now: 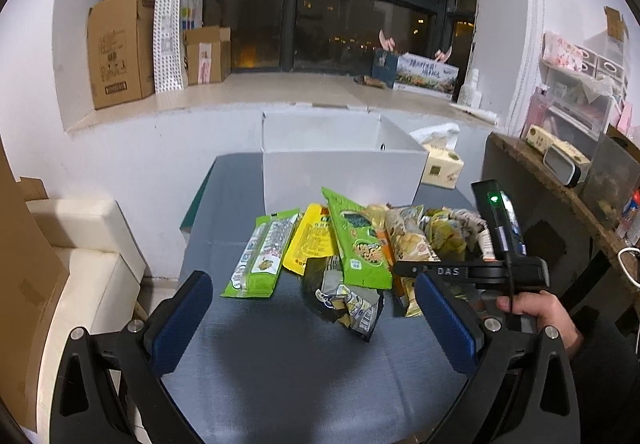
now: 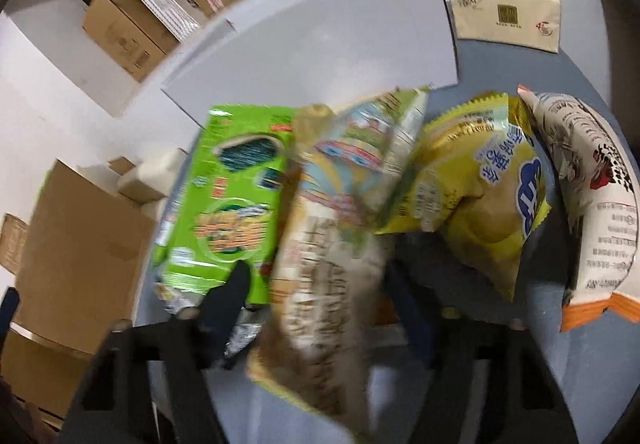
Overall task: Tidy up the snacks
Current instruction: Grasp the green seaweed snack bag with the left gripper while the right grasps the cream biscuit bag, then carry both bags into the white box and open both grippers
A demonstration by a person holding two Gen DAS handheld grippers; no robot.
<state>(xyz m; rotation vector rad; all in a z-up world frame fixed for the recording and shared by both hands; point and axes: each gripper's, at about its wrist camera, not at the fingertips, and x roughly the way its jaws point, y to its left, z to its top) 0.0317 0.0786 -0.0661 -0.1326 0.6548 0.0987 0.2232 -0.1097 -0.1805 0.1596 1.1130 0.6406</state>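
Note:
Several snack packets lie in a heap on the blue-grey table (image 1: 280, 364): a long green packet (image 1: 260, 256), a yellow one (image 1: 312, 240), a bright green seaweed packet (image 1: 358, 240), a dark crumpled one (image 1: 344, 296) and a beige chip bag (image 1: 408, 244). A white open box (image 1: 340, 163) stands behind them. My left gripper (image 1: 316, 324) is open just short of the heap. My right gripper (image 2: 320, 288) sits at the heap's right side, its jaws around the blurred beige chip bag (image 2: 324, 264). Beside it lie the green packet (image 2: 228, 203), a yellow bag (image 2: 480, 195) and a white bag (image 2: 596, 211).
A tissue pack (image 1: 442, 167) sits right of the box; it also shows in the right wrist view (image 2: 504, 11). Cardboard boxes (image 1: 120, 47) stand on the window ledge. A white sofa (image 1: 88, 244) is at the left and a cluttered wooden shelf (image 1: 560, 179) at the right.

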